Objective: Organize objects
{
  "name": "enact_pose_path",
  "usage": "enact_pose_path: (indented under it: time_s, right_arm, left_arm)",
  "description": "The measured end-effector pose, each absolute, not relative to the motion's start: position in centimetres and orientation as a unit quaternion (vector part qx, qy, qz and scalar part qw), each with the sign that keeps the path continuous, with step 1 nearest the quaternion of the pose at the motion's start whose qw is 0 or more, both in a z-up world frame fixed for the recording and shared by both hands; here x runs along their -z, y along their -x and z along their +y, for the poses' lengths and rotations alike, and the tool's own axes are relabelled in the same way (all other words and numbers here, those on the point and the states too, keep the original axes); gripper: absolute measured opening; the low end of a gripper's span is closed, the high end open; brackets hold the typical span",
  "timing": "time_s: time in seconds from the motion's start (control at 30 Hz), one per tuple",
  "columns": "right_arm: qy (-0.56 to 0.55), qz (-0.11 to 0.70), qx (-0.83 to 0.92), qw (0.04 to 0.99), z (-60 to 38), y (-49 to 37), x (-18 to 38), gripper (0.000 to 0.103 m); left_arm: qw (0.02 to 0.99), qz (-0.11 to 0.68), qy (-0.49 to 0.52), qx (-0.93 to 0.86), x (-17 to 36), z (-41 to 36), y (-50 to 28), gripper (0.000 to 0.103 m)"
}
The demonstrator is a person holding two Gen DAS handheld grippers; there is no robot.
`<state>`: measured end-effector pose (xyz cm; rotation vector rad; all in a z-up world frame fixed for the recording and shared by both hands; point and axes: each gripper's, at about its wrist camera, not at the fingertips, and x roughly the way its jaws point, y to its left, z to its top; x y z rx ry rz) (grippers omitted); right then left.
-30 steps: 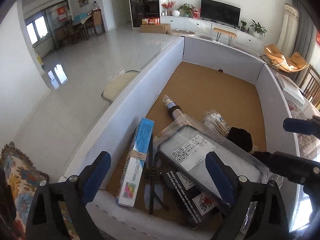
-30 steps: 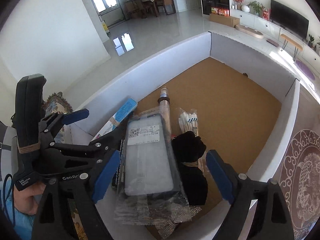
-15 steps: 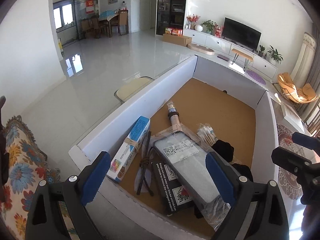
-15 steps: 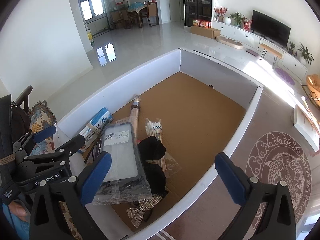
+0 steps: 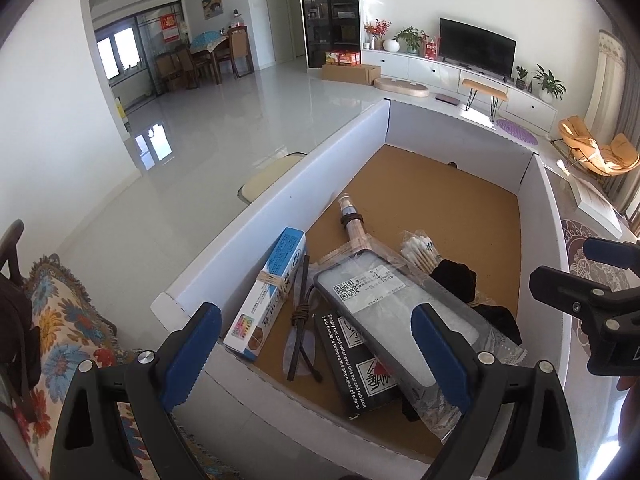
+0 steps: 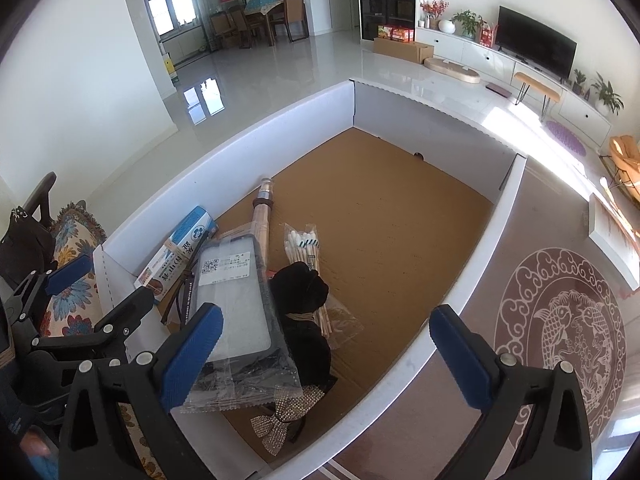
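A white-walled box [image 5: 280,204] with a brown cardboard floor holds several items at its near end. A phone case in a clear bag [image 5: 384,312] [image 6: 232,300] lies on a black printed card [image 5: 352,364]. To its left is a blue-and-white carton [image 5: 272,288] [image 6: 180,252] with a rubber band, and a black cord [image 5: 300,320]. Cotton swabs [image 6: 304,248], a black cloth piece [image 6: 300,288], a tan tube [image 6: 262,216] and a rhinestone bow [image 6: 280,420] lie beside it. My left gripper [image 5: 316,356] and right gripper [image 6: 326,356] hover above the box's near edge, both open and holding nothing.
A floral cushion [image 5: 60,320] sits left of the box. A patterned table surface [image 6: 560,320] runs along the box's right wall. The far half of the box floor [image 6: 380,200] is bare cardboard. Behind is a tiled living-room floor with a TV cabinet.
Both grippers have drawn back and upward from the items. The right jaws spread wider and left the bagged phone case lying in the box.
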<state>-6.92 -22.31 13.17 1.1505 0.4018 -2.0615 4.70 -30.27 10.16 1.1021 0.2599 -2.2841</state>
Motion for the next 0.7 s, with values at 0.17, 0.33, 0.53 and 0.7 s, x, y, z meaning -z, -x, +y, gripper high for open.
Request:
enact_pose_path:
  time_s: [0.17,0.33,0.53,0.7]
  right_arm:
    - [-0.449,0.162,0.801,0.36,-22.35,6.99,-12.73,0.103]
    - [-0.45,0.167,0.8,0.359,-22.5,6.86,-12.37,0.103]
    - [-0.449,0.171,0.8,0.36,-22.67,6.67,-12.3,0.103]
    - [-0.447,0.169,0.801,0.359,-22.59,6.71,-12.36,0.103]
  left_arm:
    - [0.298,0.094,-0.411,0.857,-10.11,-30.29,-4.71,0.097]
    - [0.3,0.095,-0.409,0.857,-10.13,-30.37,-4.76,0.097]
    - [0.298,0.1,-0.407,0.858,-10.14,-30.46,-4.7,0.097]
    - [0.307,0.109,-0.382,0.865,-10.63,-30.49,-5.26,0.097]
